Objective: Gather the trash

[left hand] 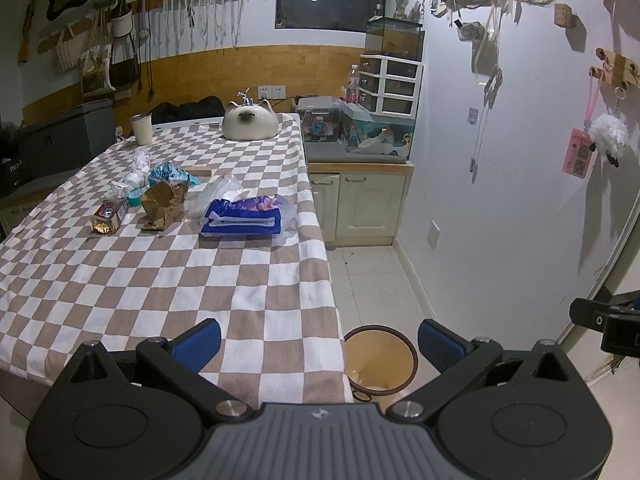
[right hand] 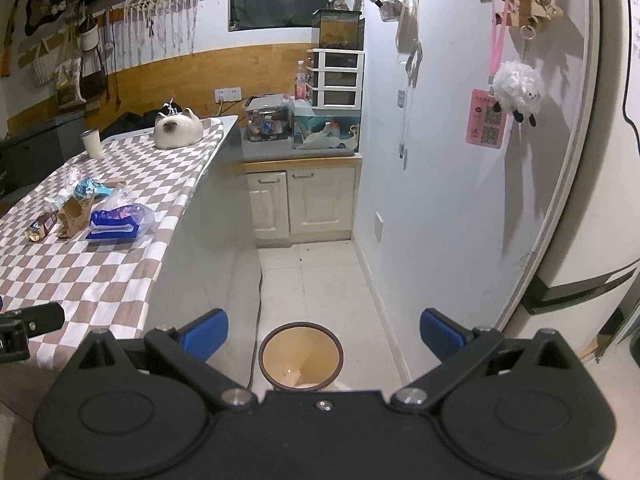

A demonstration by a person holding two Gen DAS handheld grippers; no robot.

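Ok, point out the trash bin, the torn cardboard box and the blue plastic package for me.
trash bin (right hand: 301,327): right wrist view, on the far side of its dark rim.
torn cardboard box (left hand: 162,206): left wrist view, on its brown front face.
blue plastic package (left hand: 240,222): left wrist view, on the blue front part.

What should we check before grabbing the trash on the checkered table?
1. Left gripper open, holding nothing: ok.
2. Right gripper open, holding nothing: ok.
3. Trash bin upright on the floor beside the table, mouth uncovered: ok.
4. Trash in view: blue plastic package, torn cardboard box, snack wrapper: ok.
5. Grippers near the trash: not ok, both sit back at the table's near end.
6. Cat-shaped ceramic and cup apart from the trash: ok.
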